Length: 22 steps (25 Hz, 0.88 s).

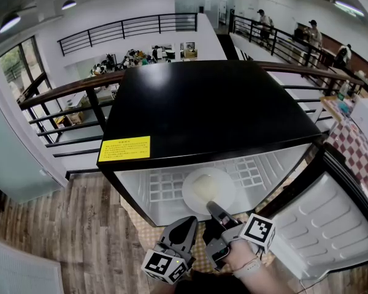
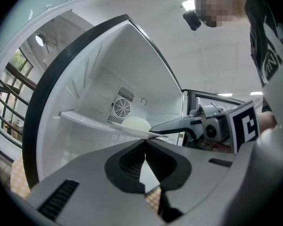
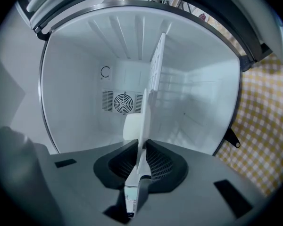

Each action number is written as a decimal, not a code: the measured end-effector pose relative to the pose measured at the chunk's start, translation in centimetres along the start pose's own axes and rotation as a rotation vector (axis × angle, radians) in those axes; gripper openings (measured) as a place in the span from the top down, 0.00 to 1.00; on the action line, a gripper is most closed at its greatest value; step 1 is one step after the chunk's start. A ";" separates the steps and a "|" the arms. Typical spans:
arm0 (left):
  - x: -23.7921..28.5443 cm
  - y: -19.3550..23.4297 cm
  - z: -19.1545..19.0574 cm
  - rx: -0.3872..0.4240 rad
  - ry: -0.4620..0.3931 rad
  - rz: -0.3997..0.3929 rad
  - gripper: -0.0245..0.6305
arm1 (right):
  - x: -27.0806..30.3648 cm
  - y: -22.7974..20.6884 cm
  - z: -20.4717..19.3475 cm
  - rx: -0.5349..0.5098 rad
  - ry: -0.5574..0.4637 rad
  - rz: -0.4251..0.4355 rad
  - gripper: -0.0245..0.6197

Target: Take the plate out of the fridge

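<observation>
A white plate [image 1: 208, 188] with a pale mound on it lies on the white wire shelf [image 1: 159, 185] inside the open black-topped fridge [image 1: 202, 103]. My right gripper [image 1: 213, 208] reaches in at the plate's near rim and is shut on it. In the right gripper view the plate [image 3: 142, 121] shows edge-on, its rim pinched between the jaws of the right gripper [image 3: 144, 142]. My left gripper [image 1: 190, 222] hangs just left of it, in front of the fridge, shut and holding nothing. The left gripper view shows the plate [image 2: 132, 132] with the right gripper [image 2: 155, 128] on its edge.
The fridge door [image 1: 322, 219] stands swung open to the right. A yellow checked mat [image 3: 264, 126] lies under the fridge on a wooden floor [image 1: 80, 237]. A railing [image 1: 61, 97] runs behind it. A table with a red checked cloth [image 1: 356, 146] stands at the far right.
</observation>
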<state>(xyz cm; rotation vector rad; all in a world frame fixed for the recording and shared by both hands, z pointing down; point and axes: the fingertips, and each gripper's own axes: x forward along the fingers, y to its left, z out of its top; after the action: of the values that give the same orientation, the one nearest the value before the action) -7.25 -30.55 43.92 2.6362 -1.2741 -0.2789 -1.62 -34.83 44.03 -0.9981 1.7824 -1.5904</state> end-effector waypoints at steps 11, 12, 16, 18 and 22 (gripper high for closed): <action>0.0 -0.3 -0.1 -0.005 0.002 -0.006 0.95 | -0.6 0.2 1.2 -0.011 -0.043 0.032 0.85; 0.0 -0.3 -0.1 -0.006 0.003 -0.007 0.95 | -0.6 0.1 1.3 -0.011 -0.046 0.030 0.85; 0.0 -0.4 -0.2 -0.006 0.005 -0.011 0.95 | -0.2 0.0 1.5 -0.012 -0.049 0.028 0.85; 0.0 -0.3 -0.2 -0.006 0.006 -0.012 0.95 | 0.1 0.0 1.4 -0.009 -0.047 0.028 0.85; -0.1 -0.2 -0.3 -0.007 0.008 -0.012 0.95 | 0.8 0.1 1.5 -0.002 -0.044 0.030 0.85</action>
<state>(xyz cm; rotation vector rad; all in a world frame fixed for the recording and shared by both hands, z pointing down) -7.06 -30.32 44.19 2.6374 -1.2531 -0.2733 -0.91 -36.31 43.80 -0.9953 1.7609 -1.5371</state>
